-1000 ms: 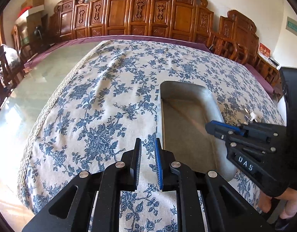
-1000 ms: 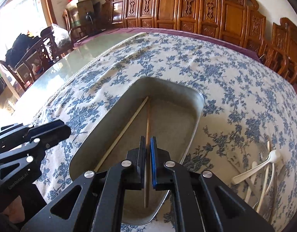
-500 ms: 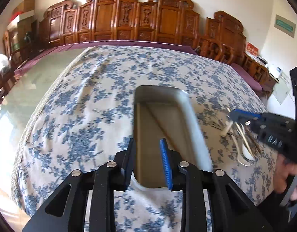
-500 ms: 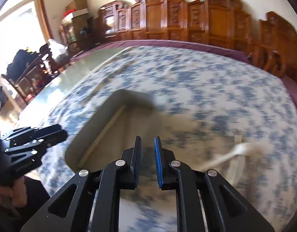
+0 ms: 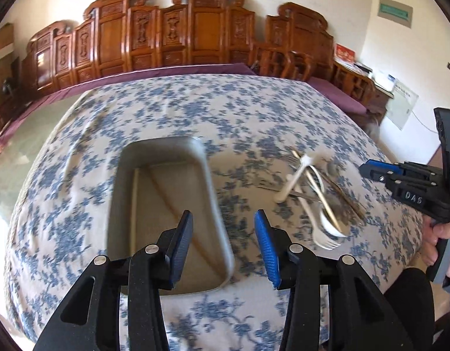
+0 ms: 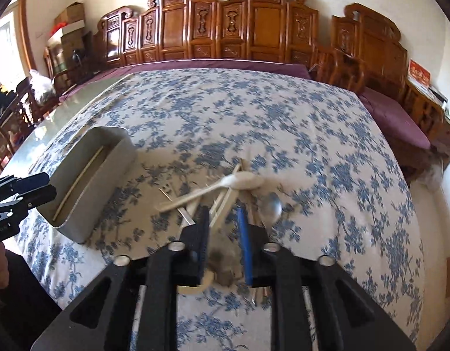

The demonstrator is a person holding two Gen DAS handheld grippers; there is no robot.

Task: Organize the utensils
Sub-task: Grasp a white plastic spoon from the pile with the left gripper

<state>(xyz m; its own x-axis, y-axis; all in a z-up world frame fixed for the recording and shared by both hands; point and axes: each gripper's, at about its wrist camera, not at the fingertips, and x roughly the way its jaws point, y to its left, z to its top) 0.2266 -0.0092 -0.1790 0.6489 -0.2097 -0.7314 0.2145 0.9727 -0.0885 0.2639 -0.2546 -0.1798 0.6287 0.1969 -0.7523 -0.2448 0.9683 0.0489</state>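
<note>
A grey metal tray (image 5: 216, 204) sits on the floral tablecloth and holds two chopsticks (image 5: 134, 204); it also shows in the right wrist view (image 6: 107, 169). A pile of utensils (image 5: 315, 193) lies to its right: white plastic spoons, a white fork (image 5: 326, 234), metal cutlery. My left gripper (image 5: 223, 237) is open and empty over the tray's near right rim. My right gripper (image 6: 223, 225) is open above the near end of the pile (image 6: 225, 187), with a white spoon (image 6: 239, 180) and a metal spoon (image 6: 271, 207) just beyond its fingers. It also shows in the left wrist view (image 5: 368, 166).
The table carries a blue-and-white floral cloth (image 6: 254, 111) over a purple underlay. Carved wooden chairs (image 6: 225, 23) line the far side. Bare glass tabletop (image 5: 28, 134) shows at the left. Boxes and furniture stand at the far left (image 6: 69, 20).
My left gripper has opened wide and swung right over the tray's rim. My right gripper has let go of the chopstick in the tray, moved right to the utensil pile and opened.
</note>
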